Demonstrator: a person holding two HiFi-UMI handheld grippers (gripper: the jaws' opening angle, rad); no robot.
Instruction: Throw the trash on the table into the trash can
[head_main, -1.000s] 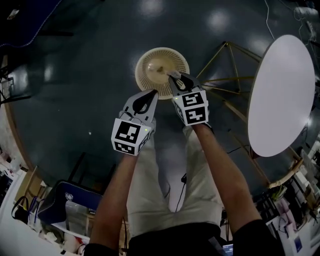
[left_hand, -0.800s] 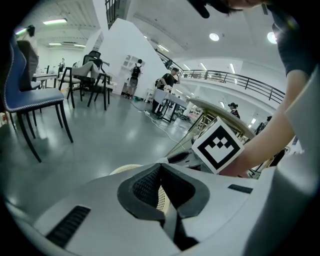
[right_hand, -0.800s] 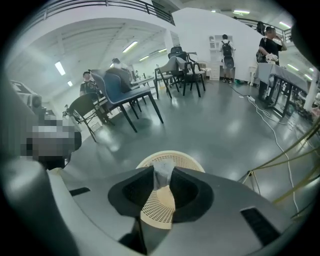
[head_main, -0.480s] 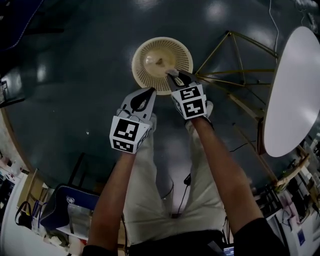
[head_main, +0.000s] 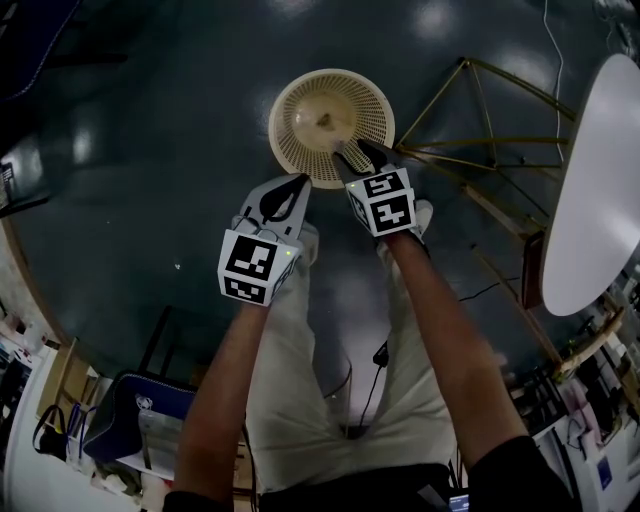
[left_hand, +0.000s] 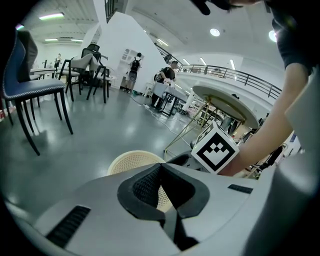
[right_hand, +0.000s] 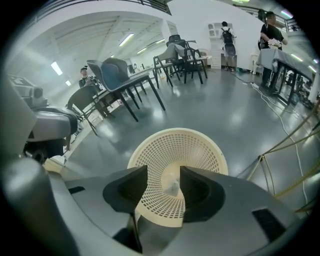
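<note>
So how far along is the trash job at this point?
Done: a scrap lies at the bottom of the basket. In hand: nothing. The right hand-held gripper, over the basket, has just been opening, with nothing between its jaws. The left hand-held gripper is shut and empty. Left: the visible part of the table shows no trash, so possibly nothing.

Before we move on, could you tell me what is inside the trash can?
One small pale scrap at the bottom of the trash can. The right gripper, whose jaws have just been opening and hold nothing, covers its near wall.
</note>
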